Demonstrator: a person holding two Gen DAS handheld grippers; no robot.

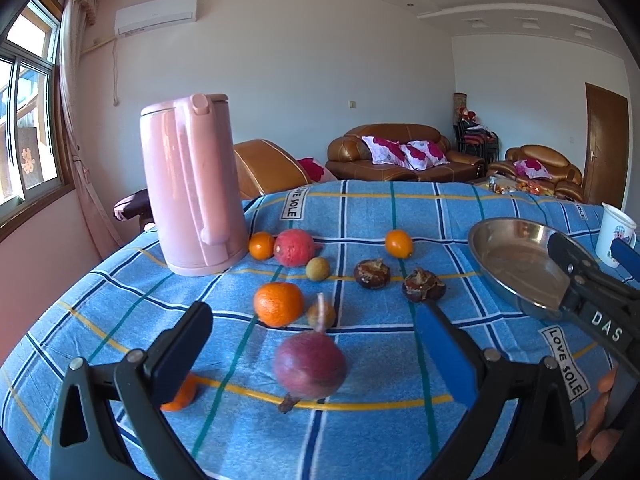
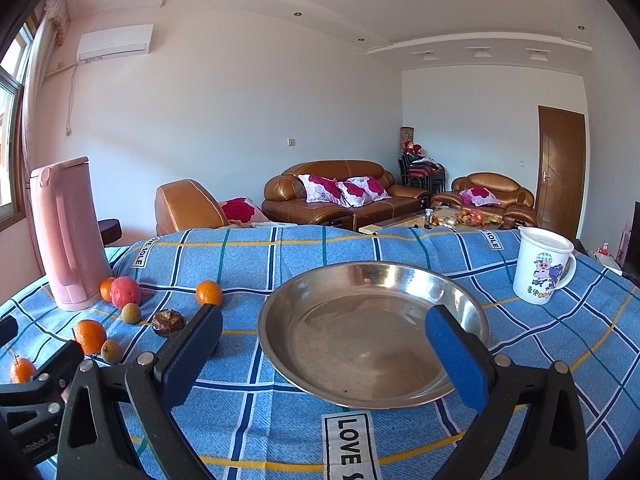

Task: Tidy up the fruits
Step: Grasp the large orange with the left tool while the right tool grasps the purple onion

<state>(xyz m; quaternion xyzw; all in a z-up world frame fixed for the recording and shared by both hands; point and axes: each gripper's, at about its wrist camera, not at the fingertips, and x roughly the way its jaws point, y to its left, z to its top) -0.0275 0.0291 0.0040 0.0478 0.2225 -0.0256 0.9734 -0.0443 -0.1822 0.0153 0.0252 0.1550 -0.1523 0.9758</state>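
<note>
At the centre of the right wrist view sits the empty steel dish (image 2: 372,336), framed by the right gripper (image 2: 324,356), fingers spread. Lower centre of the left view, the left gripper (image 1: 316,356) gapes around a blurred purple fruit (image 1: 310,364): light, round, likely to roll, best pinched across its middle. Contact is unclear.

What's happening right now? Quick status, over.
Left gripper open around purple fruit, not closed. Right gripper open over empty steel dish. Nothing blocking.
</note>
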